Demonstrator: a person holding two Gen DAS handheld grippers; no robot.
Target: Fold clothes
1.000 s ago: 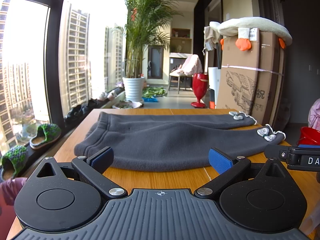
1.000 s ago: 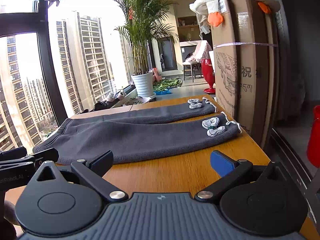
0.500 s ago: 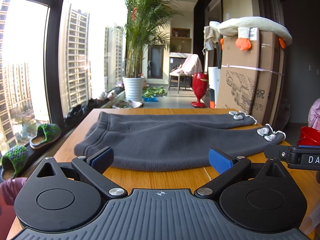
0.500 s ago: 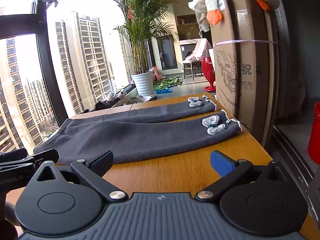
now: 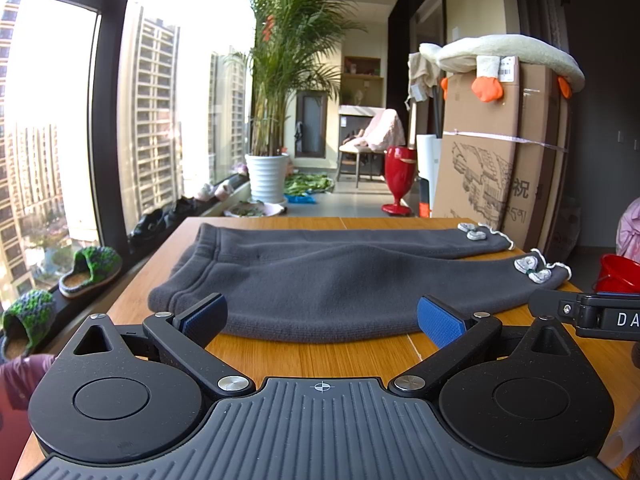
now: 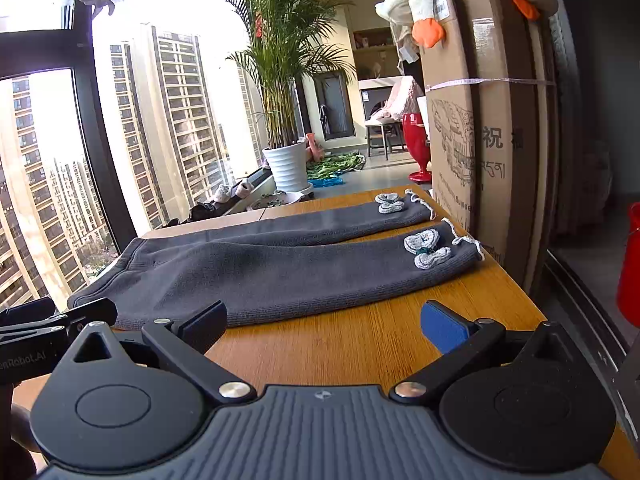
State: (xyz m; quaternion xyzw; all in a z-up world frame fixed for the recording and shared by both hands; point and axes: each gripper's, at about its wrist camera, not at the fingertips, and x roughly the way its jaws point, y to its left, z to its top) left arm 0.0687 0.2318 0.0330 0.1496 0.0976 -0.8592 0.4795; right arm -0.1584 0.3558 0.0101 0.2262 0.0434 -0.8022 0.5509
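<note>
Dark grey fleece trousers [image 5: 320, 280] lie flat across the wooden table [image 5: 320, 356], waistband to the left, both legs running right, with pale bows near the cuffs [image 5: 530, 270]. They also show in the right wrist view [image 6: 280, 268]. My left gripper [image 5: 322, 318] is open and empty, just short of the trousers' near edge. My right gripper [image 6: 324, 324] is open and empty, near the near leg's lower edge. Each gripper shows at the side of the other's view.
A tall cardboard box [image 6: 480, 120] with a cream cushion on top stands at the table's right end. A red bucket [image 5: 620, 272] sits lower right. Windows, slippers [image 5: 88, 268] and a potted palm [image 5: 272, 120] line the left side.
The right wrist view has shifted slightly, bringing the trouser cuffs a little nearer. The left gripper has not moved. Both grippers stay open.
</note>
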